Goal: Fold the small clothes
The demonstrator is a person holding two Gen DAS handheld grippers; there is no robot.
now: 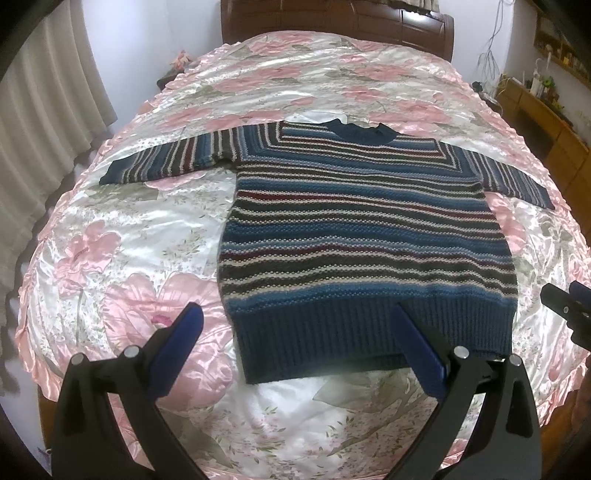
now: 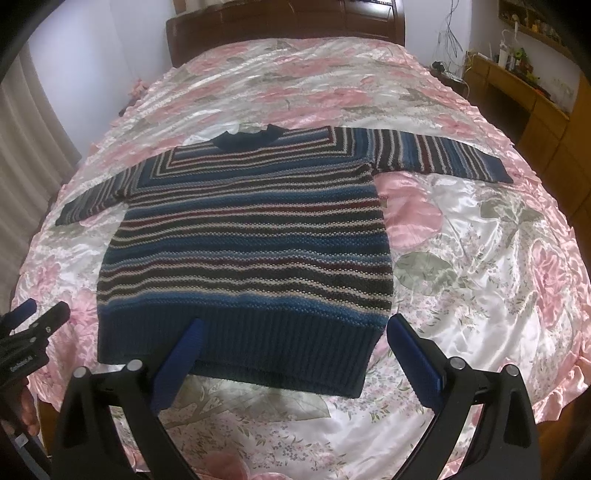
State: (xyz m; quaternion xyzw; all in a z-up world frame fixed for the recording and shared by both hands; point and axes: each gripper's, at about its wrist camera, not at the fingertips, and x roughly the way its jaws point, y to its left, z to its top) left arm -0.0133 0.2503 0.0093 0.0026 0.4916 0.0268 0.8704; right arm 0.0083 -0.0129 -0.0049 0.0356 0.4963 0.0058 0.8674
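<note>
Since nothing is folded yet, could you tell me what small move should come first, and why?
Probably bring the open left hand-held gripper to the left sleeve: the sweater lies flat on the bed, sleeves spread, ungrasped.

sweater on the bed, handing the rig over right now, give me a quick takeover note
Left hand-held gripper: open, empty, above the hem's left part.
Right hand-held gripper: open, empty, above the hem's right part.
Sweater: flat on the bedspread, collar toward the headboard, both sleeves spread out sideways.
Done: laid out flat, no fold made.
Left: every fold, likely sleeves in first, then the body.
</note>
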